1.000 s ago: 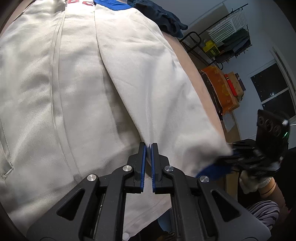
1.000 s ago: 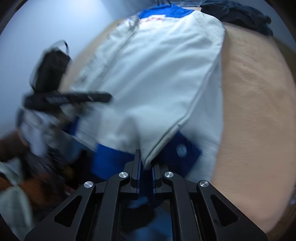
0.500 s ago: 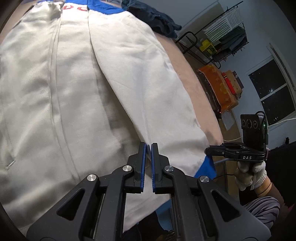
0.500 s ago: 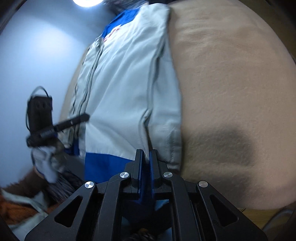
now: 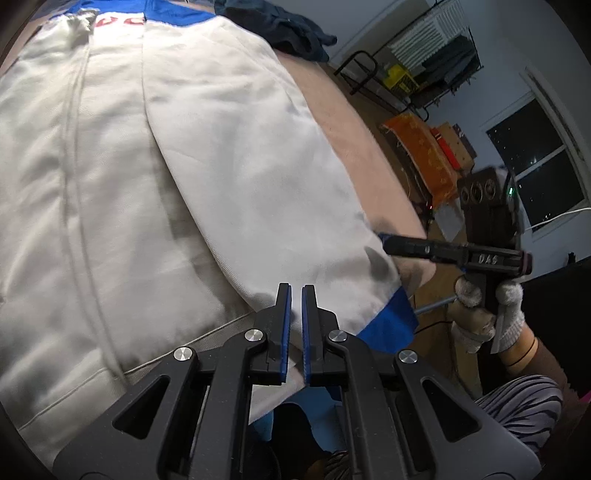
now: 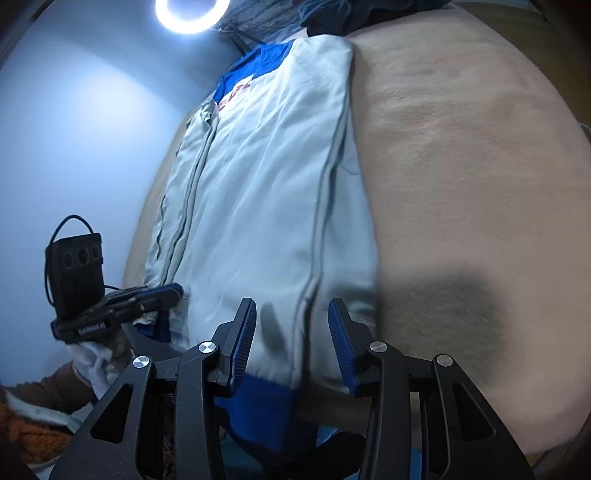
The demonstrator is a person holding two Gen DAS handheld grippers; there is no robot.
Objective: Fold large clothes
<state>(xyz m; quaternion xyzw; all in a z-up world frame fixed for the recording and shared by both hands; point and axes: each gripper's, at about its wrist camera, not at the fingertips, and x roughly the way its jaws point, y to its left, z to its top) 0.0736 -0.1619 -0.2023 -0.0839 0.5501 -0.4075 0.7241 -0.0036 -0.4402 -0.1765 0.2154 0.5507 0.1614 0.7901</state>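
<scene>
A cream-white jacket [image 5: 177,177] with blue collar, blue hem and red lettering lies lengthwise on a tan bed cover [image 6: 461,184], its sides folded in. My left gripper [image 5: 294,295] is shut on the jacket's near hem edge. My right gripper [image 6: 291,314] is open and empty, its jaws spread just above the jacket's [image 6: 266,177] blue hem band. Each gripper shows in the other's view: the right gripper [image 5: 399,245] beside the hem corner, the left gripper [image 6: 162,293] at the jacket's left edge.
A dark garment [image 5: 280,33] lies at the far end of the bed. A metal rack [image 5: 436,48], orange cloth and boxes [image 5: 424,155] and a window [image 5: 539,173] stand to the right. A ring light [image 6: 190,14] shines on the blue wall.
My right gripper has let go of the blue hem and opened. The lifted jacket side has come down flat on the bed. My left gripper stays shut on the hem.
</scene>
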